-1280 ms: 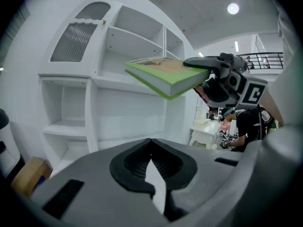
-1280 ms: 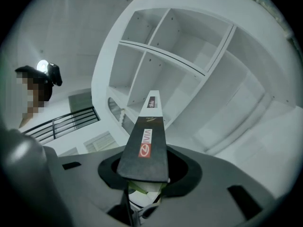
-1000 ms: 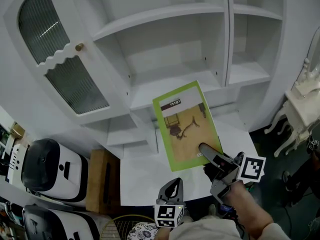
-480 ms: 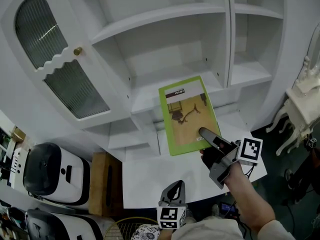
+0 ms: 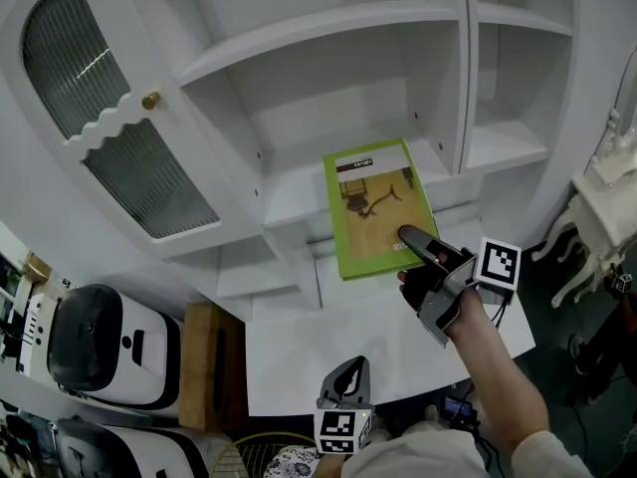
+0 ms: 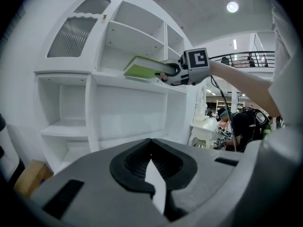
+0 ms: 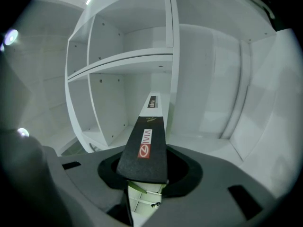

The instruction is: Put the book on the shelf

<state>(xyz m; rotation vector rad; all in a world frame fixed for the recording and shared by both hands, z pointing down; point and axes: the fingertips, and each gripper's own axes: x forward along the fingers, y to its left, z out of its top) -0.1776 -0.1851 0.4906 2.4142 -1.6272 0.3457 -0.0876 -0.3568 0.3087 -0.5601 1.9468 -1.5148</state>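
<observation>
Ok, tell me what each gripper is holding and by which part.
The right gripper grips the green book by its near edge, towards the right corner. The left gripper holds nothing; its jaws are together.

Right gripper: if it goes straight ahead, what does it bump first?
Probably the back wall of the white shelf cabinet, with the green book clamped in the right gripper reaching it first; depth is unclear.

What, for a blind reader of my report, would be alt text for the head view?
The right gripper holds a green book flat, its far end over a shelf of a white cabinet. The left gripper hangs shut and empty low in the picture, by a white table.
</observation>
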